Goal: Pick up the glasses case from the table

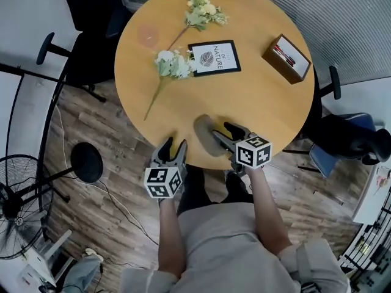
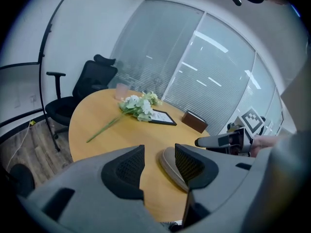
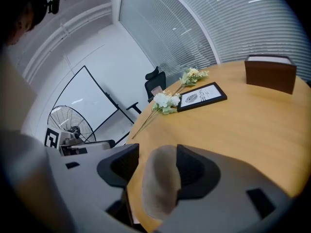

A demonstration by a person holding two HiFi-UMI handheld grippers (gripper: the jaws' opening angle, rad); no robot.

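Note:
The glasses case (image 1: 206,133), a grey-brown oval, lies on the round wooden table (image 1: 256,102) near its front edge. My right gripper (image 1: 225,132) reaches over the edge from the right with the case (image 3: 160,183) between its jaws. The case lies against the right pad (image 3: 197,171), while a strip of table shows between it and the left pad, so the jaws stand open. My left gripper (image 1: 171,145) hovers at the table's edge to the left of the case, open and empty. In the left gripper view the case (image 2: 169,165) sits just beyond the right finger (image 2: 192,166).
Farther back on the table lie two bunches of white flowers (image 1: 174,65), a framed print (image 1: 214,57), a brown box (image 1: 287,58) and a pink cup (image 1: 148,35). Black chairs (image 1: 91,17) stand around it. A floor fan (image 1: 18,206) stands at the left.

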